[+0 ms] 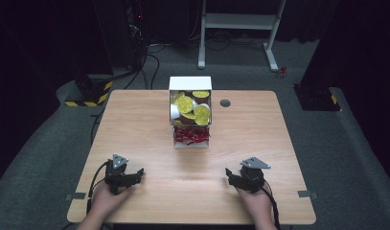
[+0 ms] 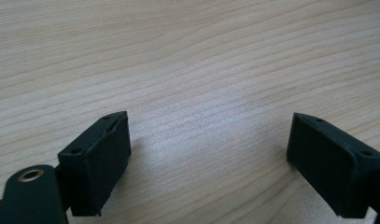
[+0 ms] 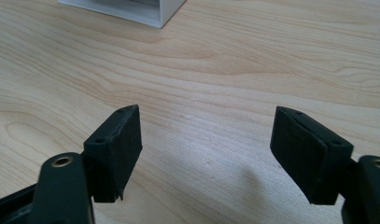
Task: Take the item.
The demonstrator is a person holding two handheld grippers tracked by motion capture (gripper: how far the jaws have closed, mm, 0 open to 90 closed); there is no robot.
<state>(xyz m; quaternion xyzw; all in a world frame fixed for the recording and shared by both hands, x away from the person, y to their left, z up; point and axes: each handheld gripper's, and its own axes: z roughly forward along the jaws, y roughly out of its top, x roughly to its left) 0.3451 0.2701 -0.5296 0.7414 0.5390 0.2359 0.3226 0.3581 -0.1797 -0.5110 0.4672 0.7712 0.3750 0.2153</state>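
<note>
While both grippers rest low near the desk's [image 1: 135, 120] near edge, nothing of the work on the white box [image 1: 190, 83] appears begun. That box stands toward the far edge at the middle of the desk, its open face showing yellow-lidded cups [image 1: 201, 113] piled in the upper part and a heap of red wrapped pieces [image 1: 191, 135] in the lower part; everything seems to sit inside it, and I see nothing taken out onto the wood. The left gripper [image 2: 208, 154] lies toward the near left corner, its jaws spread wide over bare wood with nothing between them. The right gripper [image 3: 206, 149], toward the near right corner, has its jaws wide apart too and likewise empty, with a corner of the box at the top of the right gripper view. Both are well apart from the box, so reaching, grasping and moving any contents all seem left to do.
</note>
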